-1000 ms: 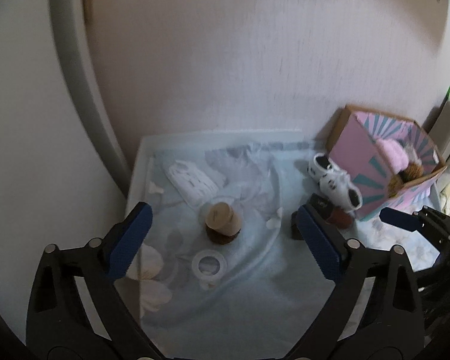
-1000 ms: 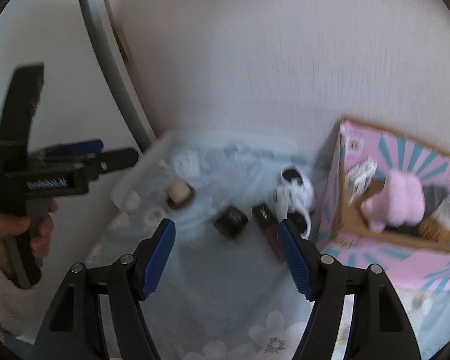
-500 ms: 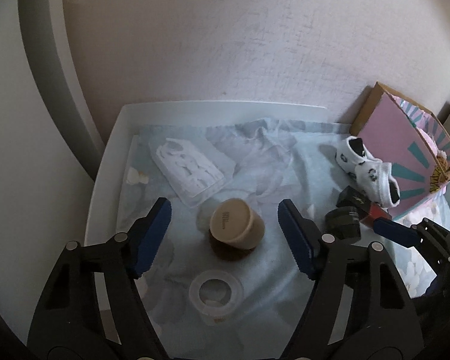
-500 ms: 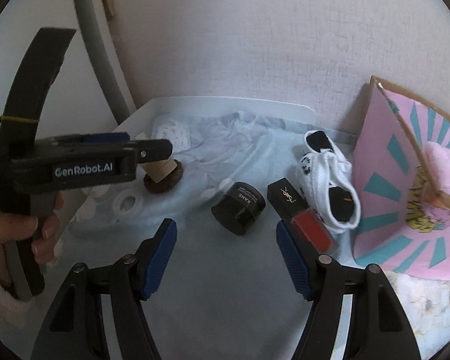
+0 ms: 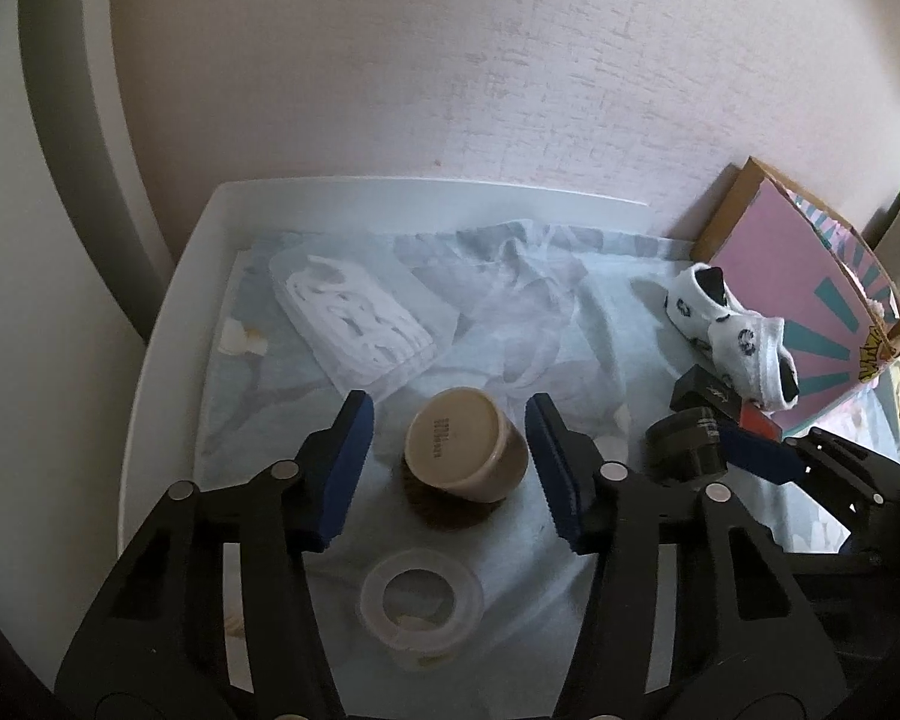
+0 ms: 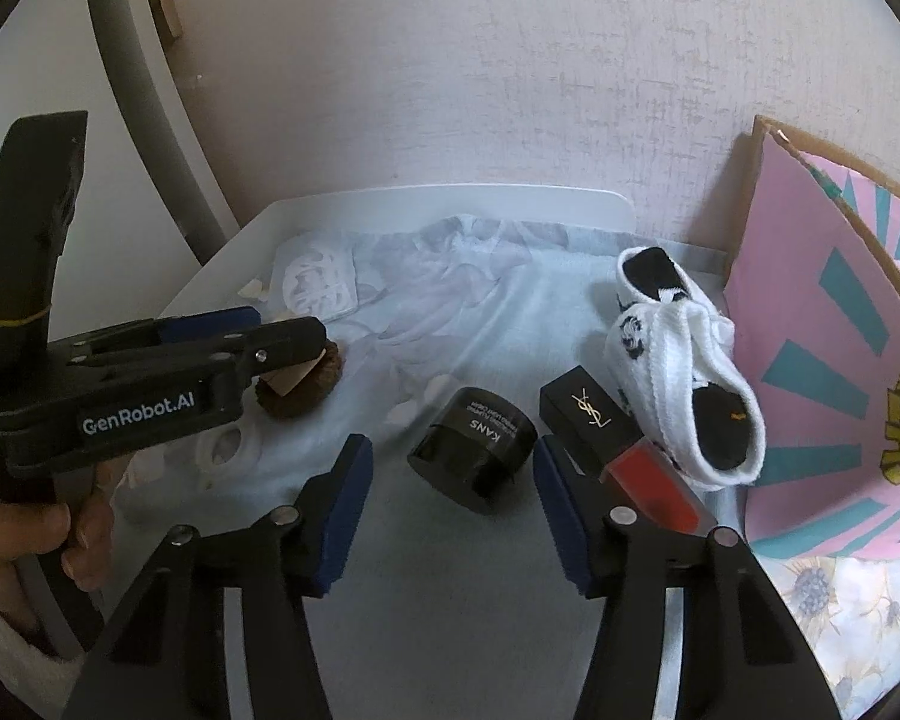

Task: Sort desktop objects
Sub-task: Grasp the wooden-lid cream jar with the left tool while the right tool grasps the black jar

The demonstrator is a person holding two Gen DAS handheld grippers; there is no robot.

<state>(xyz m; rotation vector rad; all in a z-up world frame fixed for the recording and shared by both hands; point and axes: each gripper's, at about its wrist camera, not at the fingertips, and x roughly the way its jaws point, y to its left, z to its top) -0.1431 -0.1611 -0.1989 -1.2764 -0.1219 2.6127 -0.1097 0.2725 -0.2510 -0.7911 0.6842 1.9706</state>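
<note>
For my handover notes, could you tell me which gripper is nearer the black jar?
Right. The right gripper is open with the black jar between its fingertips; the left gripper straddles the beige cup.

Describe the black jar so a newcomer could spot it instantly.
Start at the pink box on the right, then go left past the white socks and the YSL lipstick. The black jar lies tipped on the cloth, round, glossy, with KANS on its lid.

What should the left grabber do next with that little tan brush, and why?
Probably squeeze shut. The left gripper is open with its blue fingers on either side of the tan brush, not pressing it yet, so closing should catch it.
</note>
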